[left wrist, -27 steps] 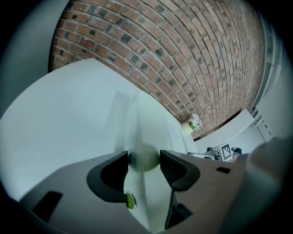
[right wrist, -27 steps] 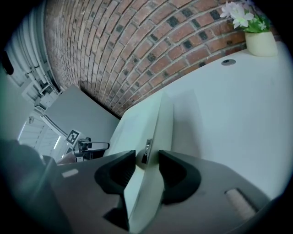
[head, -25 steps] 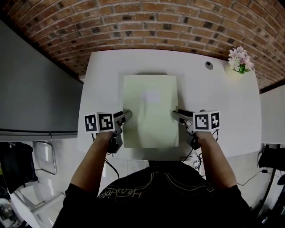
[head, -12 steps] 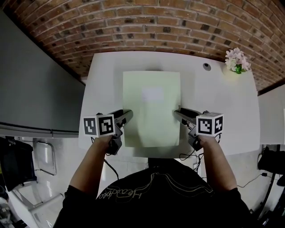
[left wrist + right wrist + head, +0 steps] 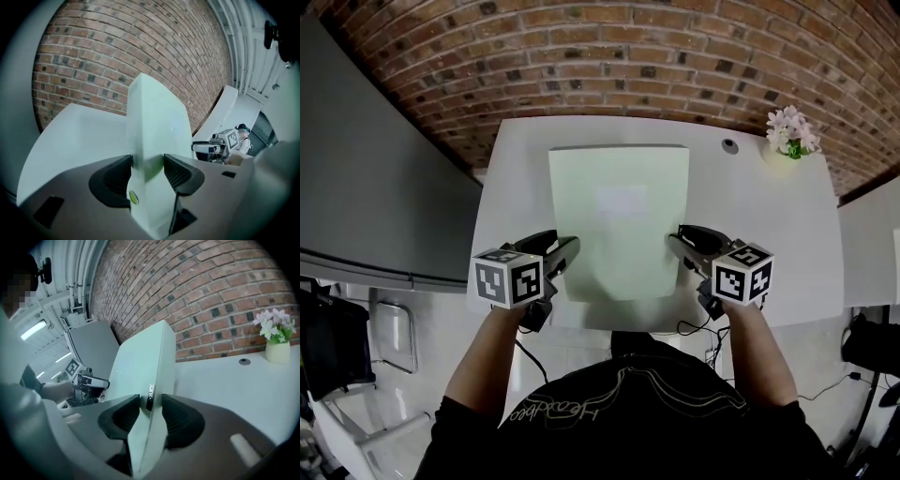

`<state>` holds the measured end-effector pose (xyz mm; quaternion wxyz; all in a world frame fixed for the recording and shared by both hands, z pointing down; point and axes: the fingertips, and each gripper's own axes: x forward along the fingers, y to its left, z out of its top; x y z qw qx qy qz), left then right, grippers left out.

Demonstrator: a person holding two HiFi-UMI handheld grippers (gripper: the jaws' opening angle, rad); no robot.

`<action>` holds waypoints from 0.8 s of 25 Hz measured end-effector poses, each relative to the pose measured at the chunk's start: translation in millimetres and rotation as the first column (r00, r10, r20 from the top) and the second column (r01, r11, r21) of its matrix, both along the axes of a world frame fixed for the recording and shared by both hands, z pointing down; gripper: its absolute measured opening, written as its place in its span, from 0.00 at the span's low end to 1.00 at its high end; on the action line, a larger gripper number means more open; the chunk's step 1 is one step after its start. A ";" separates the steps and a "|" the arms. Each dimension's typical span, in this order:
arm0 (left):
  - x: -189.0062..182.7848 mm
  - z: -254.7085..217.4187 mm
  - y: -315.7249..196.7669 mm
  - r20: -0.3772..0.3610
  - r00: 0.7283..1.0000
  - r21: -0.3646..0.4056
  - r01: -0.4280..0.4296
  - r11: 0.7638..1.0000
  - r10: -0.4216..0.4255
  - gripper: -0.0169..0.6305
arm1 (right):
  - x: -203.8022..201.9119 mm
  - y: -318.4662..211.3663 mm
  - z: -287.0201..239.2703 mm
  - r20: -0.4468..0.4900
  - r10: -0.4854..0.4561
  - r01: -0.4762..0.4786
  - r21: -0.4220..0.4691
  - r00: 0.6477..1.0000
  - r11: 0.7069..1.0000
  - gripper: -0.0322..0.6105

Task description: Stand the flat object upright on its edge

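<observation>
Panel (image 5: 366,169), grey and plain, fills the far left of the head view, next to a white table (image 5: 769,216) set against a brick wall (image 5: 609,56). The left gripper (image 5: 565,246) comes in from the table's near left corner. In the left gripper view its (image 5: 147,171) jaws stand at a middling width, clamped on the left edge of a pale green board (image 5: 154,117) – both pads press its faces.

The board (image 5: 619,220) sits over the middle of the table, tilted rather than flat, with its near end held between the two grippers. Whether its far edge touches the table I cannot tell.

The right gripper (image 5: 677,236) grips the board's right edge. Its (image 5: 151,413) jaws have just been closing, with the board (image 5: 140,362) between the pads. Further right a small round cap (image 5: 729,146) lies on the table, and a little pot of pale flowers (image 5: 789,131) stands near the far right corner – well apart from the board.
</observation>
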<state>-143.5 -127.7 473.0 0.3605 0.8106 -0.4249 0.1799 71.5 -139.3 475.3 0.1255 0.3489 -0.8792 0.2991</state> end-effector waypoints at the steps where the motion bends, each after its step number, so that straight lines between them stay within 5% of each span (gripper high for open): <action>1: 0.9 -2.4 1.3 0.002 1.000 0.011 -0.004 1.000 0.004 0.37 | 0.8 0.3 -3.7 -0.008 -0.001 0.001 0.018 1.000 1.000 0.29; 8: 5.9 -21.4 4.9 0.002 1.000 0.095 -0.026 0.995 0.026 0.36 | 5.2 2.7 -35.7 -0.058 -0.005 0.014 0.157 0.998 0.987 0.29; 20: 23.3 -68.3 -0.2 0.116 0.989 0.322 -0.122 0.939 0.089 0.36 | 21.7 1.0 -79.9 -0.132 0.040 0.011 0.369 0.990 0.929 0.28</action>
